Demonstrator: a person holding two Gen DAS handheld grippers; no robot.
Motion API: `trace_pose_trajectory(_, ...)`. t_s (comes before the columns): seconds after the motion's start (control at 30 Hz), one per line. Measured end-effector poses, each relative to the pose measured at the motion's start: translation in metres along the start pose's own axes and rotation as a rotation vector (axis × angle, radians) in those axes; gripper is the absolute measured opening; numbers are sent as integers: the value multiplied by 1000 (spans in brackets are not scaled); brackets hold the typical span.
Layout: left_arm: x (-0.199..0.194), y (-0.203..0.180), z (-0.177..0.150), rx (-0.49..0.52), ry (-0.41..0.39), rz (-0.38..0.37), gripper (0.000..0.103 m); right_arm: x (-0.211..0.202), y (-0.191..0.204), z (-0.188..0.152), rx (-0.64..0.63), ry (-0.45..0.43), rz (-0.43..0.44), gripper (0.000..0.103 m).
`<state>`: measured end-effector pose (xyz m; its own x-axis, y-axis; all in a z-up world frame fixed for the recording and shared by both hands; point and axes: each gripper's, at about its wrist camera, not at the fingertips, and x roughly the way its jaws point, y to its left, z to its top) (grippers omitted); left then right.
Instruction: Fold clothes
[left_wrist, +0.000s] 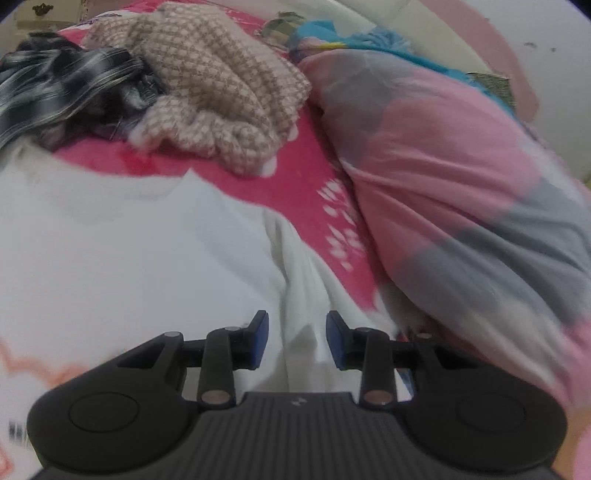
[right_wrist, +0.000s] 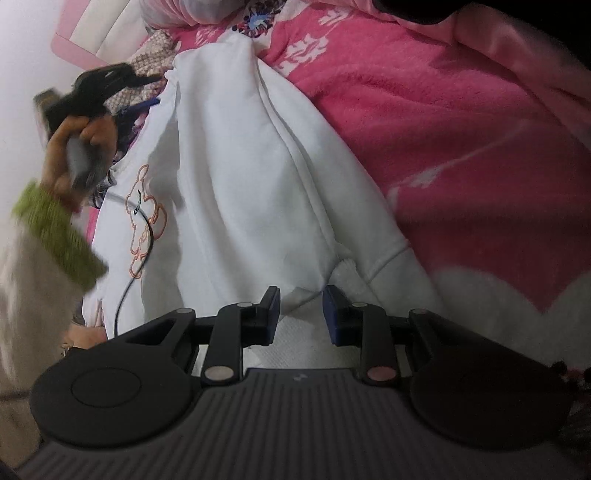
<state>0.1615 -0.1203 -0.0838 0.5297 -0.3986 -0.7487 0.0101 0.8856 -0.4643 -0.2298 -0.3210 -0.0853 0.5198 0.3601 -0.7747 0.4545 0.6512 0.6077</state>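
The white sweatshirt (right_wrist: 236, 177) lies spread on the pink blanket (right_wrist: 461, 147) that covers the bed. It has an orange line drawing (right_wrist: 144, 221) on its front.

My right gripper (right_wrist: 300, 314) has a thick fold of the white sweatshirt between its blue pads, and I think it is clamped on it. My left gripper (left_wrist: 295, 341) hangs over the white cloth with its two blue pads apart, and nothing is pinched between them.

Only the right camera shows my left hand (right_wrist: 77, 147) wrapped around the black gripper handle, with a green cuff (right_wrist: 55, 229) at the wrist. A thin black cable (right_wrist: 142, 251) runs across the sweatshirt there.

Only the left camera shows the pile of other clothes at the far side. I count three there: one tan knit sweater (left_wrist: 218, 92), one black and grey striped piece (left_wrist: 62, 88) beside it, and one blue piece (left_wrist: 354, 40) further back. A big quilt with pink and grey patches (left_wrist: 461, 177) lies bunched up on the right.
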Motion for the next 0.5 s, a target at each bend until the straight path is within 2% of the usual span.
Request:
trace_pose_trajectory(0.13,21,10,9,-105,35,-44,27,1,-1,0,3,11,4,25)
trace_pose_trajectory(0.23,30,16,9,-147,46,-60,19,1,-2,0,-10,17,5,25)
trace_pose_trajectory(0.33,34,16,7,-166,38,-74,14,-1,-2,-2,-20,19,10,25)
trace_pose_trajectory(0.37,35,17,7,-167,34,-76,7,-1,-3,-2,-20,20,13,25)
trace_pose_trajectory(0.43,35,17,7,-165,24,-75,6,-2,-5,-3,-12,20,22,25)
trace_pose_trajectory(0.5,21,15,8,-142,-28,-69,5,-3,-7,-4,2,18,30,25)
